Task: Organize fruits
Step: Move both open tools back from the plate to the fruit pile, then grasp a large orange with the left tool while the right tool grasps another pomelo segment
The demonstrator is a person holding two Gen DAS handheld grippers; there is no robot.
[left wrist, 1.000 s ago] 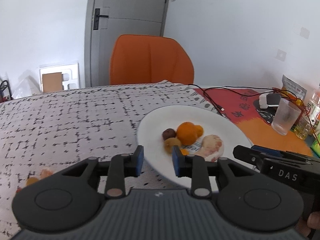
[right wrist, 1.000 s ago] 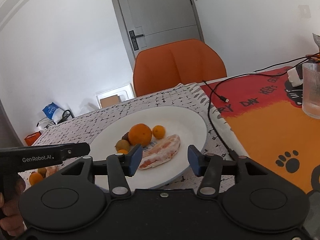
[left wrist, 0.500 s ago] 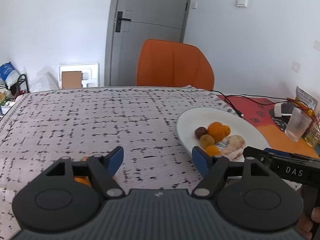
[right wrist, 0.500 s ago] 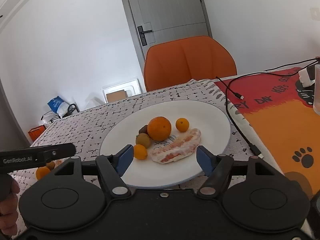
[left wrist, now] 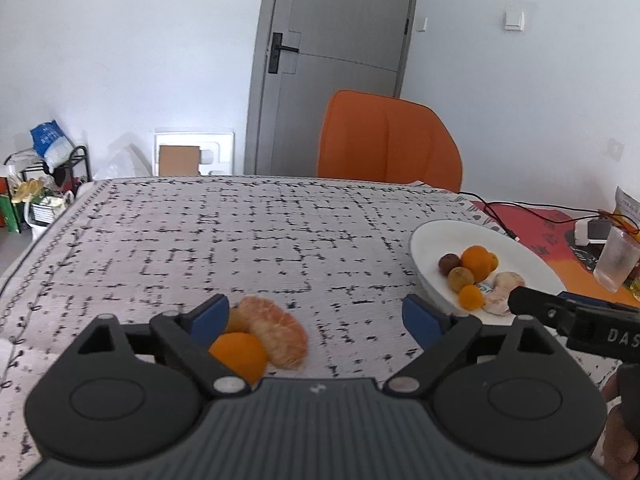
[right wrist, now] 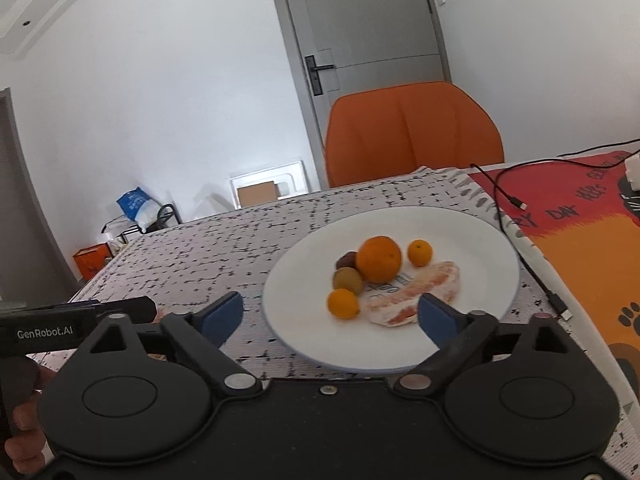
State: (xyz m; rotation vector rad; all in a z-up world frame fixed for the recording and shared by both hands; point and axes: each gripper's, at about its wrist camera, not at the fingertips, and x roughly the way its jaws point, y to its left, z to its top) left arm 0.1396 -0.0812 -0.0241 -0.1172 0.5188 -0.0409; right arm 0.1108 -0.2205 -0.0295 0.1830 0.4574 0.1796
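Looking along the left gripper [left wrist: 316,314], its blue-padded jaws are opening wide above the grey cloth with black broken-line print [left wrist: 240,240], and nothing is pressed between the pads. Just beside the left pad, on the cloth, lie a peeled pink grapefruit segment [left wrist: 276,336], a round orange mandarin [left wrist: 240,354] touching its near side, and a second small orange fruit [left wrist: 237,320] half hidden behind the pad. Well to the right sits the round white plate [left wrist: 440,236] with a cluster of fruit, and the black nose of the other tool crosses in front of its near edge. An orange padded chair [left wrist: 388,144] stands behind the table before a grey door [left wrist: 340,60]. From the right wrist view, the right gripper [right wrist: 330,312] also has its jaws opening, empty, hovering over the plate's near rim [right wrist: 400,364]. On the plate rest a large orange [right wrist: 378,259], a small mandarin at the back [right wrist: 419,252], a small mandarin at the front [right wrist: 343,303], a brown-green kiwi [right wrist: 347,280], a dark reddish-brown fruit [right wrist: 346,260] and a peeled pink grapefruit piece [right wrist: 416,292], all close together near the centre. A black cable [right wrist: 504,184] trails over the red and orange mat [right wrist: 580,240] on the right.
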